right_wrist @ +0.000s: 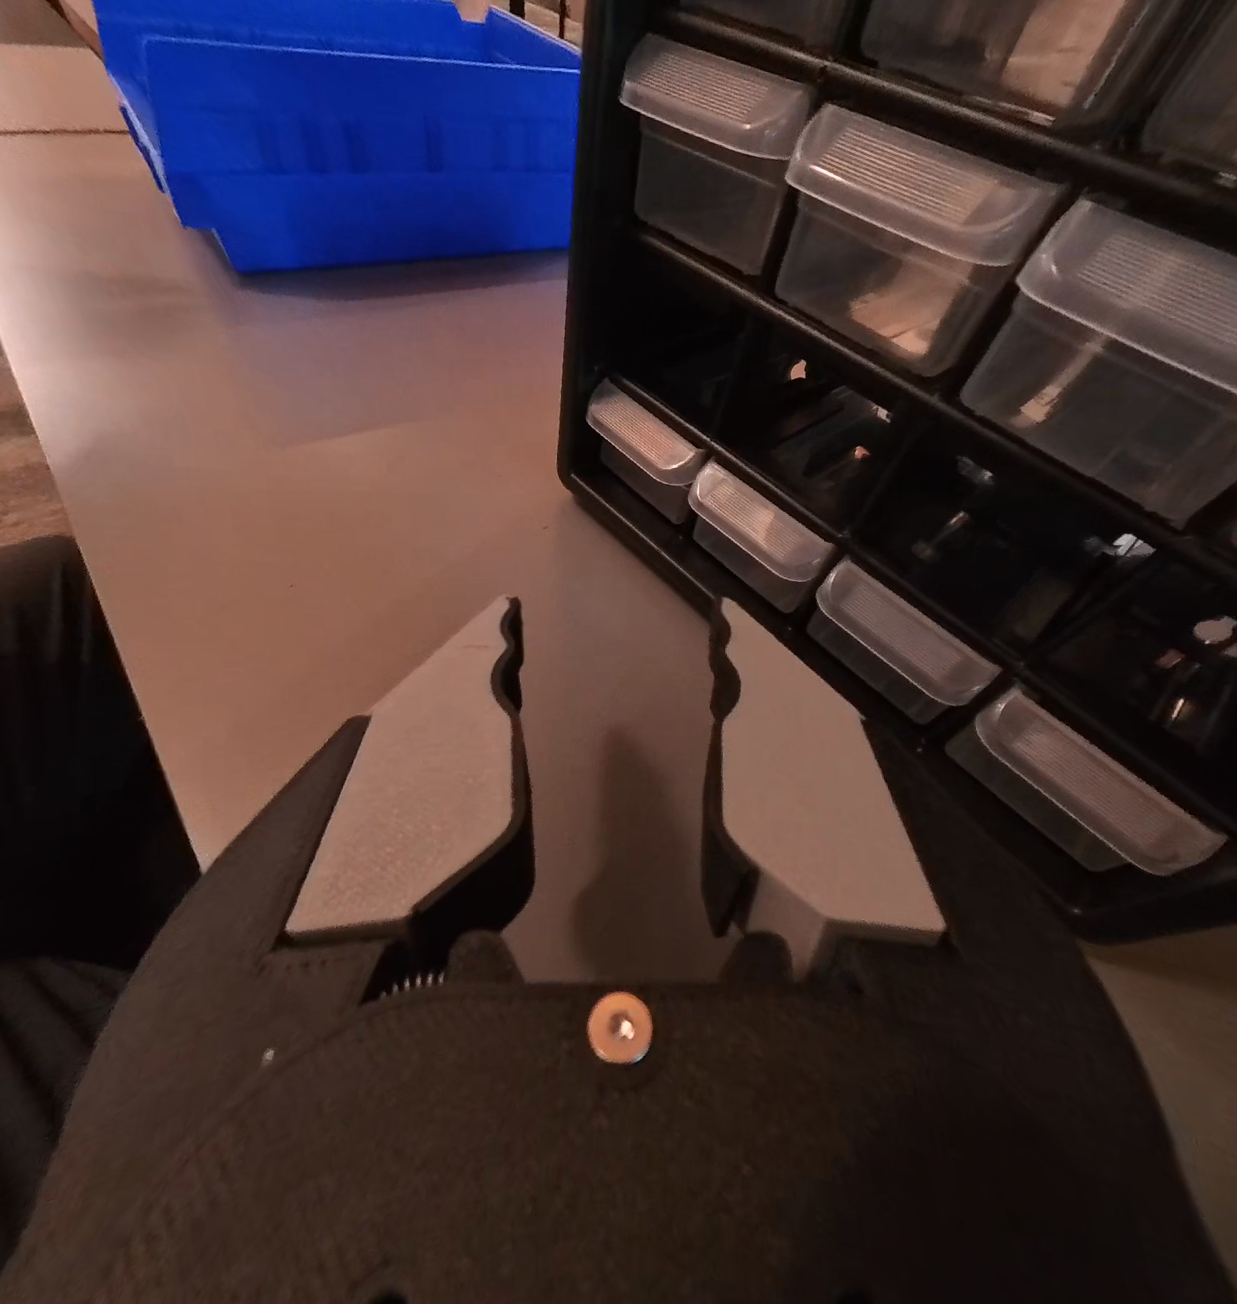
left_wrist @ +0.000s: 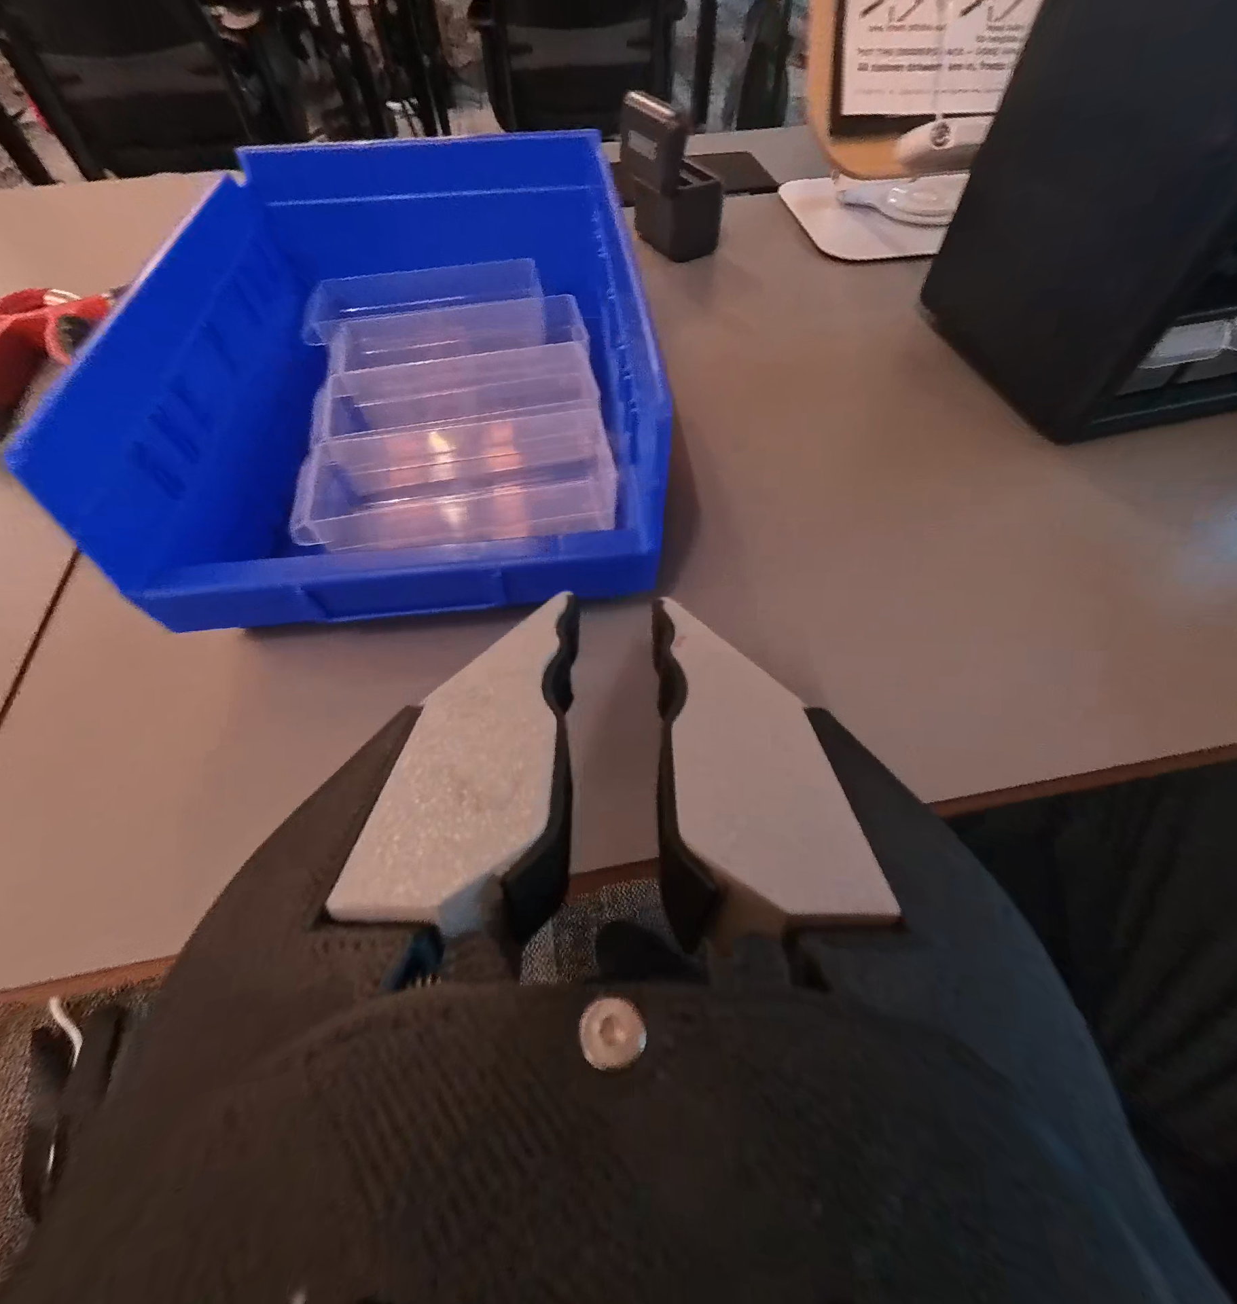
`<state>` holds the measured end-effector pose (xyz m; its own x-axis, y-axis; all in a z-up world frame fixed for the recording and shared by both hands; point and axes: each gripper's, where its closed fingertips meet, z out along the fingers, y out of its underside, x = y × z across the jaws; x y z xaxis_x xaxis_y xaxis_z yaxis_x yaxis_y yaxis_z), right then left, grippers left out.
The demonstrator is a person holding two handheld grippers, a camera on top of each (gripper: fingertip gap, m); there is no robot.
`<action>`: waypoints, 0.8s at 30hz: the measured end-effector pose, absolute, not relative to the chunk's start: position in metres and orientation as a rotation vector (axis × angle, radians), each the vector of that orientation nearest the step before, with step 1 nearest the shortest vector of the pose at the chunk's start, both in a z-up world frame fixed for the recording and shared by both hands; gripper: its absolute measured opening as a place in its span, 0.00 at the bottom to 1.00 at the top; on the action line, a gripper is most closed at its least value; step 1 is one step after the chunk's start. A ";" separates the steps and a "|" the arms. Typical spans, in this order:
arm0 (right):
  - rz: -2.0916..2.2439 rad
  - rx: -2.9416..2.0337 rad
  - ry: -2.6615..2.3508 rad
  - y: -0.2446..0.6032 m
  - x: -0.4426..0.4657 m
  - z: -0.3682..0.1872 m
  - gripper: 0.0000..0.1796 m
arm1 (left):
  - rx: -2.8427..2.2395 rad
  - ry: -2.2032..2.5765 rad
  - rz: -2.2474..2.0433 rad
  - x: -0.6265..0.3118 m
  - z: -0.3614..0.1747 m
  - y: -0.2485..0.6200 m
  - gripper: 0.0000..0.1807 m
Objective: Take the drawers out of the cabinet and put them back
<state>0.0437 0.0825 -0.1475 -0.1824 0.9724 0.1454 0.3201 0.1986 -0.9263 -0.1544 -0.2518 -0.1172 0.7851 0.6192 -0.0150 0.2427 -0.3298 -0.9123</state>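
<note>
4 clear drawers (left_wrist: 453, 416) are parked in the blue bin (left_wrist: 178, 423) toward the table's (left_wrist: 883, 564) far left, presumably staged for reinsertion. The black cabinet (right_wrist: 672, 339) is set at the table's right side, front toward the near edge; several slots (right_wrist: 834, 437) in 1 row are seen empty. Left gripper (left_wrist: 614, 614) is held empty over the near edge, jaws slightly parted, aimed at the bin. Right gripper (right_wrist: 615, 621) is wider apart, empty, near the cabinet's lower-left corner.

Bare table (right_wrist: 305, 437) lies open between the blue bin (right_wrist: 361, 141) and the black cabinet (right_wrist: 580, 353).
</note>
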 end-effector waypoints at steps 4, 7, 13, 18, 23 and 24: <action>0.995 -1.228 -1.655 0.082 0.044 -0.147 0.26 | -1.919 -0.659 0.413 -0.160 -0.116 -0.258 0.18; 1.005 -1.230 -1.651 0.082 0.044 -0.146 0.26 | -1.945 -0.556 0.406 -0.169 -0.103 -0.252 0.22; 1.032 -1.239 -1.646 0.083 0.044 -0.145 0.25 | -2.302 -0.122 0.409 -0.209 -0.101 -0.211 0.24; 1.036 -1.242 -1.649 0.083 0.043 -0.146 0.25 | -2.619 0.201 0.301 -0.231 -0.147 -0.194 0.27; 1.041 -1.229 -1.649 0.082 0.044 -0.145 0.24 | -2.850 0.250 0.220 -0.248 -0.186 -0.200 0.09; 1.042 -1.226 -1.649 0.081 0.044 -0.144 0.24 | -2.888 0.244 0.232 -0.250 -0.193 -0.202 0.04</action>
